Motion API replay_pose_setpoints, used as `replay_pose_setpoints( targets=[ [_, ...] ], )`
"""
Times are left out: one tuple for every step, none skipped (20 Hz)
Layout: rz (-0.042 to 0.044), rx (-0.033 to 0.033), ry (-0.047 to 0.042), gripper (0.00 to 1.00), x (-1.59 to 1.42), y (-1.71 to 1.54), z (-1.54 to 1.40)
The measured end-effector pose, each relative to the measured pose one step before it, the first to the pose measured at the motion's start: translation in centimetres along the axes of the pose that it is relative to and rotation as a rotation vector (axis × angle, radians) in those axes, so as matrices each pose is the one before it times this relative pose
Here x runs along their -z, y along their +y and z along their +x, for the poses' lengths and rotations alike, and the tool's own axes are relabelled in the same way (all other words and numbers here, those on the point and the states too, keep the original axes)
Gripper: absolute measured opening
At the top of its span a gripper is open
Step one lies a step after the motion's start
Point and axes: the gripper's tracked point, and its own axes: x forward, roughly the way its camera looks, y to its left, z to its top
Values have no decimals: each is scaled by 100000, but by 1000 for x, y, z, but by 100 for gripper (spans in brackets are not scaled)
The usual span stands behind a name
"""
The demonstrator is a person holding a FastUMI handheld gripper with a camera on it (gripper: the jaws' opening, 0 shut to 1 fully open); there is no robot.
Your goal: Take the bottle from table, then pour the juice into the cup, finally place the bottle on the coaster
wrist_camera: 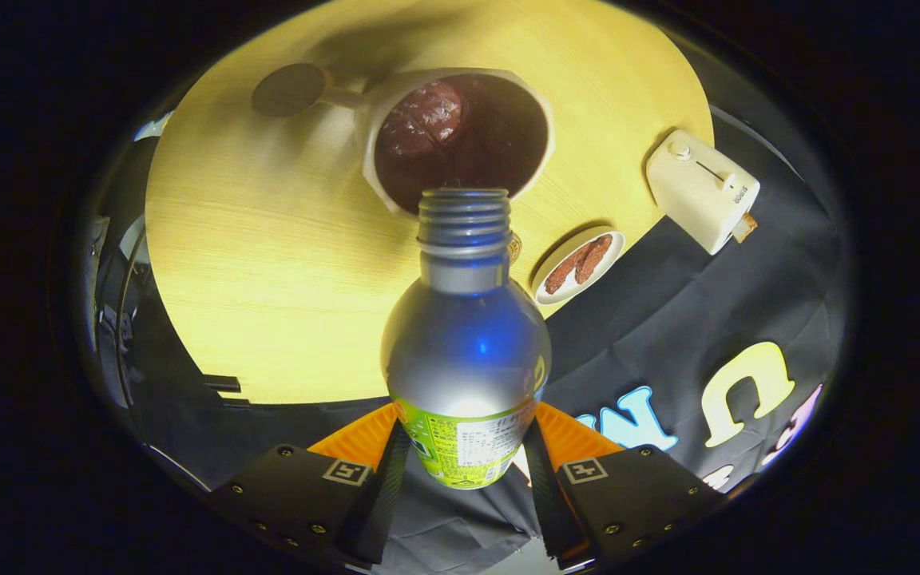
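Gripping bottle [466,351] low on its label w/ gripper [466,471] clamped both sides, mouth tipped over far cup [460,136]; smooth metal, prob slippery, so keep squeeze firm.

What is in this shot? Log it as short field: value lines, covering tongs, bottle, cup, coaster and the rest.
tongs: the tongs shut on the bottle, one finger each side of its labelled lower body
bottle: bottle, cap off, tipped with its open neck at the cup rim
cup: white cup on the table, dark contents inside
coaster: dark round coaster, beside the cup, bare
other: plate of snacks; toaster
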Motion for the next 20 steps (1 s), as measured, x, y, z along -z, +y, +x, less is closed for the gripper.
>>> replay_pose_setpoints(
  targets=[
    [66,259,-72,72,-29,9,-75],
    [741,-12,-449,72,-86,121,201],
    [1017,-309,-348,72,-13,145,19],
    [903,163,-591,72,-119,7,116],
    [865,307,-791,72,-54,-57,52],
    [916,102,-1112,72,-201,224,142],
    [932,17,-1302,72,-155,231,31],
    [1313,-97,-1205,72,-53,303,139],
    [1901,310,-1650,72,-124,133,158],
    [2291,306,-1757,72,-102,205,237],
    [2588,-62,-1833,72,5,249,238],
    [2471,-668,-1703,72,-20,440,324],
    [2113,-312,-1553,72,-2,268,332],
    [2079,-288,-1904,72,-53,361,293],
    [2465,-361,-2022,72,-42,363,322],
    [2685,-682,-2154,72,-48,487,275],
    [2900,-616,-2193,72,-49,400,284],
    [2952,-660,-2404,72,-142,417,377],
    [3222,-748,-2574,72,-190,248,219],
    [3552,-1405,-2548,72,-164,497,298]
  ],
)
